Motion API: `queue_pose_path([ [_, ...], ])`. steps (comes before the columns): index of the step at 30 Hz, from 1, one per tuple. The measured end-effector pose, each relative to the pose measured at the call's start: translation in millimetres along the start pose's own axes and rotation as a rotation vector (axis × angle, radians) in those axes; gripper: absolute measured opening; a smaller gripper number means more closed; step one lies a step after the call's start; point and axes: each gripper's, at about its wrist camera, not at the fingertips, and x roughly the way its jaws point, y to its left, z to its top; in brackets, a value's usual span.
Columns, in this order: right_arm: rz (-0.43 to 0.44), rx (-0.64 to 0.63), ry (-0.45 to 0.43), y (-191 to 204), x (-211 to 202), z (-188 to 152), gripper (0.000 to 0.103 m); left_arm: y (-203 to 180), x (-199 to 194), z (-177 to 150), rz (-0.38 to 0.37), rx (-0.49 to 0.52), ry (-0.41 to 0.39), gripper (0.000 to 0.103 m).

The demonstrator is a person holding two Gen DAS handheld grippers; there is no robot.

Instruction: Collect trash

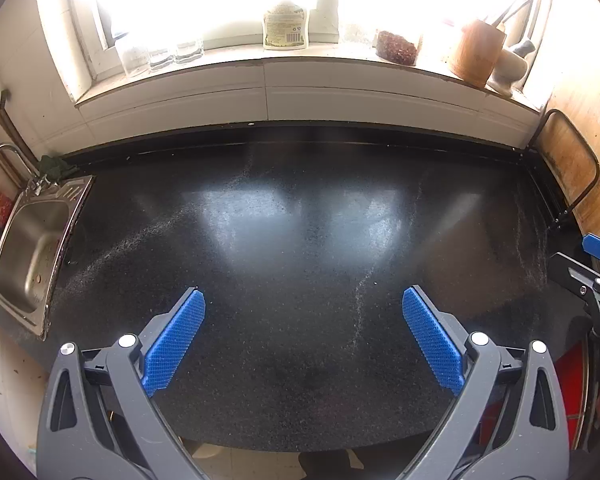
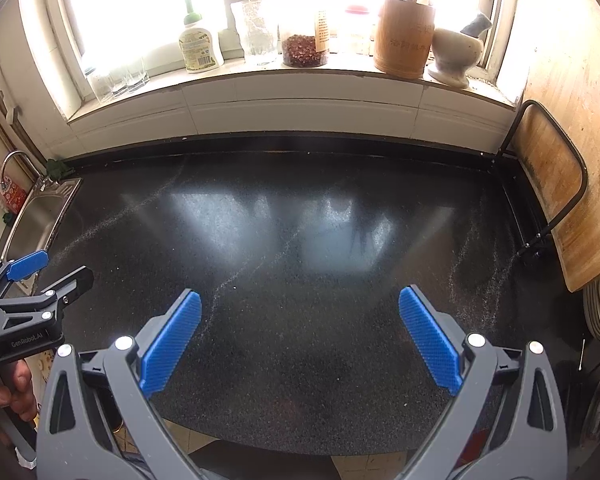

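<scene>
A black speckled countertop (image 1: 300,240) fills both views (image 2: 300,264); I see no trash item on it, only faint streaks of white dust. My left gripper (image 1: 303,300) is open and empty, held above the counter's near edge. My right gripper (image 2: 300,300) is open and empty too, above the same edge. The left gripper also shows at the left edge of the right wrist view (image 2: 48,270), and the right gripper at the right edge of the left wrist view (image 1: 584,256).
A steel sink (image 1: 32,248) with a tap sits at the left end. The window sill holds glasses (image 2: 116,76), a detergent bottle (image 2: 200,48), a jar of dried chillies (image 2: 304,50), a bamboo utensil holder (image 2: 404,36) and a mortar (image 2: 456,56). A wooden cutting board (image 2: 552,184) leans at the right.
</scene>
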Motion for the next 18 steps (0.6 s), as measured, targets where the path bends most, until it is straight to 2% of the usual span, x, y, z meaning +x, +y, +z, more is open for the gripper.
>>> queue_pose_path([
  [18,-0.003,0.006,0.003,-1.8,-1.6,-4.3,0.096,-0.1,-2.5,-1.4,-0.009,0.007,0.002,0.096],
])
